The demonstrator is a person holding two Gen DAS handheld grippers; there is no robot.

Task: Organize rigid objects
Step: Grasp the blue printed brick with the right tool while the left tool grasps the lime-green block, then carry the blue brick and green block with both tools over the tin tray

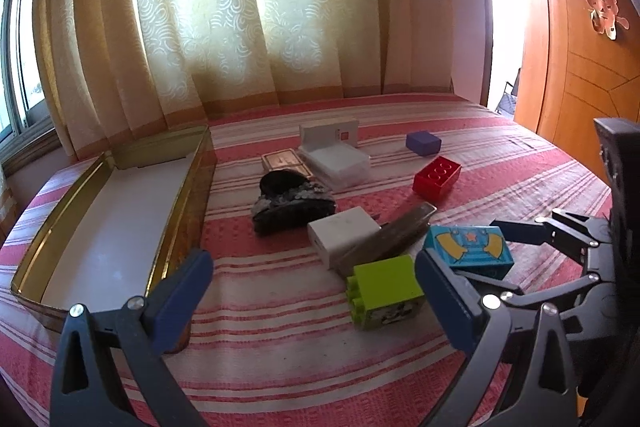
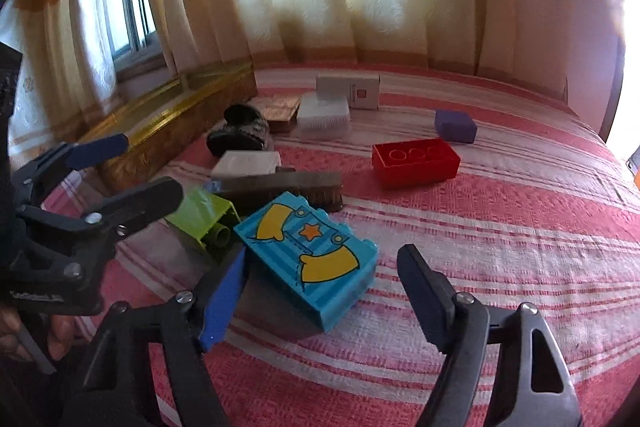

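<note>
Sorting not yet begun: gold tin [image 1: 100, 211] holds nothing, all blocks lie on the striped bedspread [image 1: 280, 327]. Right gripper [image 2: 320, 291] straddles the blue block [image 2: 308, 255], ungripped; left gripper [image 1: 316, 291] gapes empty.

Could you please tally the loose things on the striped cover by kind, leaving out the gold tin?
Toy bricks: 3, blue, green, red
White boxes or cases: 3
Purple box: 1
Brush: 1
Dark sequinned item: 1
Brown card box: 1
Total: 10
</note>
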